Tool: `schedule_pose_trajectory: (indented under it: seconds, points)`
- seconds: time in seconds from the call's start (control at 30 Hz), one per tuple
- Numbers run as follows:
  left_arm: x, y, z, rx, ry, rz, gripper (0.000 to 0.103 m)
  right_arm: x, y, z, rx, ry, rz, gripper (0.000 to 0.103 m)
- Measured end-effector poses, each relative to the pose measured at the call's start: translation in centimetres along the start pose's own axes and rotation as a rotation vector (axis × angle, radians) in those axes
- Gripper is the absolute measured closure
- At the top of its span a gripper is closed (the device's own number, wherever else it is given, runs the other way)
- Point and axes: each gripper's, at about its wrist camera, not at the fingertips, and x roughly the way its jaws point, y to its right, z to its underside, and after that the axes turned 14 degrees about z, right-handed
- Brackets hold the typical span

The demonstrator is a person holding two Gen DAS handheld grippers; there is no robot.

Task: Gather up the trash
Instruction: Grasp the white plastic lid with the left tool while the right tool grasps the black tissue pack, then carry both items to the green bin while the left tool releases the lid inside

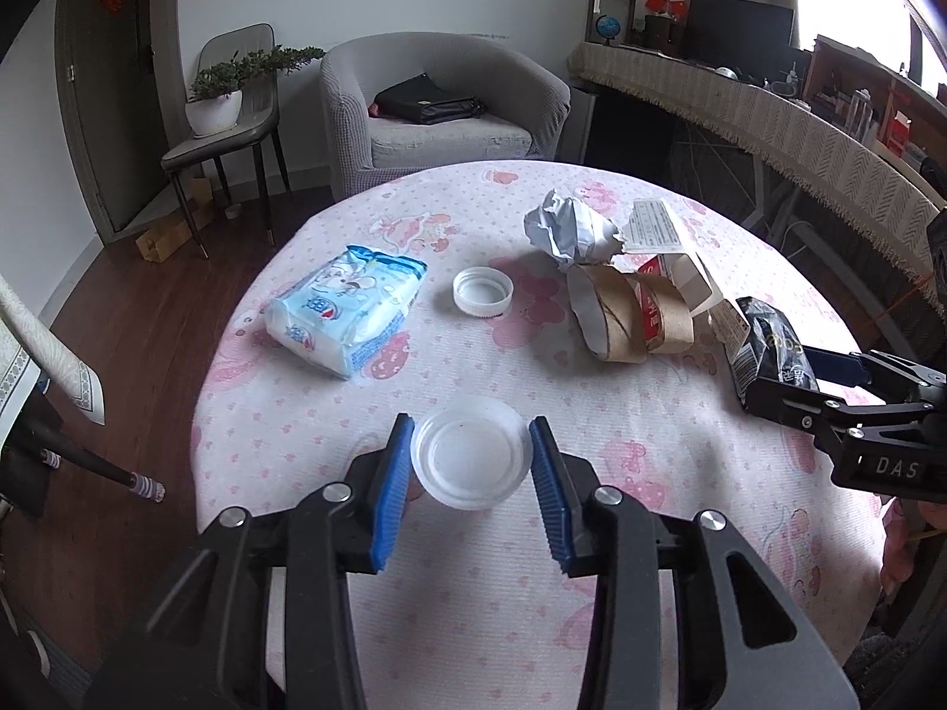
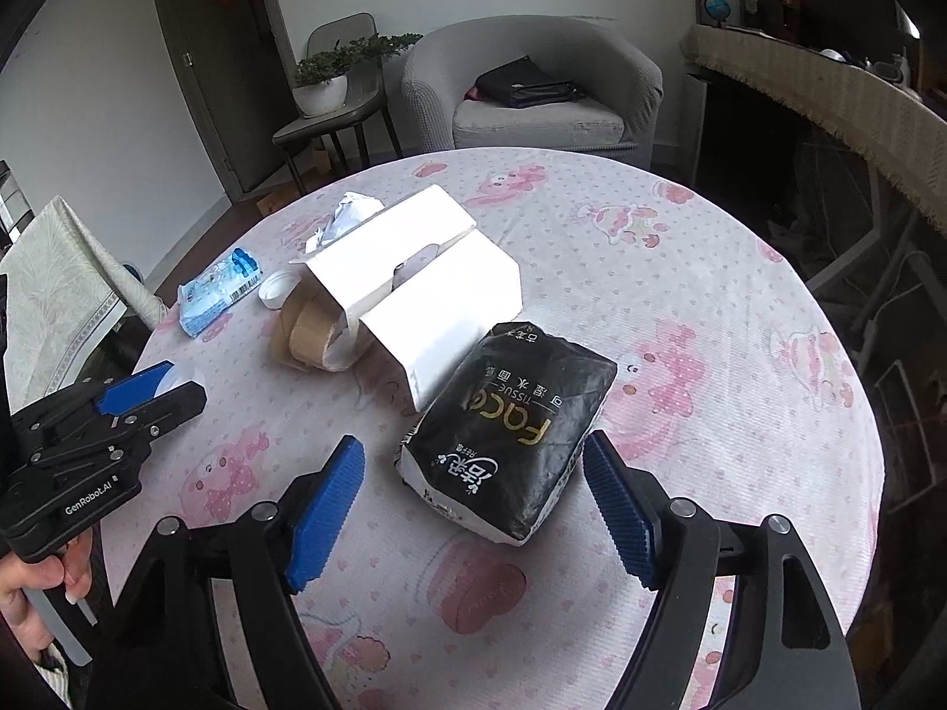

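My left gripper (image 1: 472, 449) is open with its blue pads on either side of a clear plastic lid (image 1: 472, 458) lying on the pink tablecloth; it also shows in the right wrist view (image 2: 155, 389). My right gripper (image 2: 473, 491) is open around the near end of a black tissue pack (image 2: 512, 423), right pad close to it; it shows in the left wrist view (image 1: 787, 390). Farther back lie a white bottle cap (image 1: 482, 291), a crumpled paper ball (image 1: 568, 228), brown tape rolls (image 1: 627, 313) and an opened white carton (image 2: 426, 290).
A blue wet-wipe pack (image 1: 349, 307) lies on the left of the round table (image 1: 680, 532). Behind the table stand a grey armchair (image 1: 438, 106) and a chair holding a potted plant (image 1: 216, 100). A draped counter (image 1: 799, 130) runs along the right.
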Motion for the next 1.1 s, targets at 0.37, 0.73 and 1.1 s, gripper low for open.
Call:
schedule_pose_trajectory:
  seconds: [0.37, 0.73, 1.1]
  points:
    - [-3.2, -1.1, -0.2, -0.012, 0.039, 0.002, 0.061, 0.7, 0.1, -0.2, 0.035, -0.004, 0.063, 0.04]
    - [-6.3, -2.6, -0.1, -0.022, 0.078, -0.006, 0.061, -0.4, 0.8, -1.0, 0.082, 0.016, 0.078, 0.05]
    - [-8.4, -4.3, -0.2, -0.038, 0.108, -0.053, 0.061, -4.1, -1.8, -2.8, 0.054, 0.115, 0.04, 0.05]
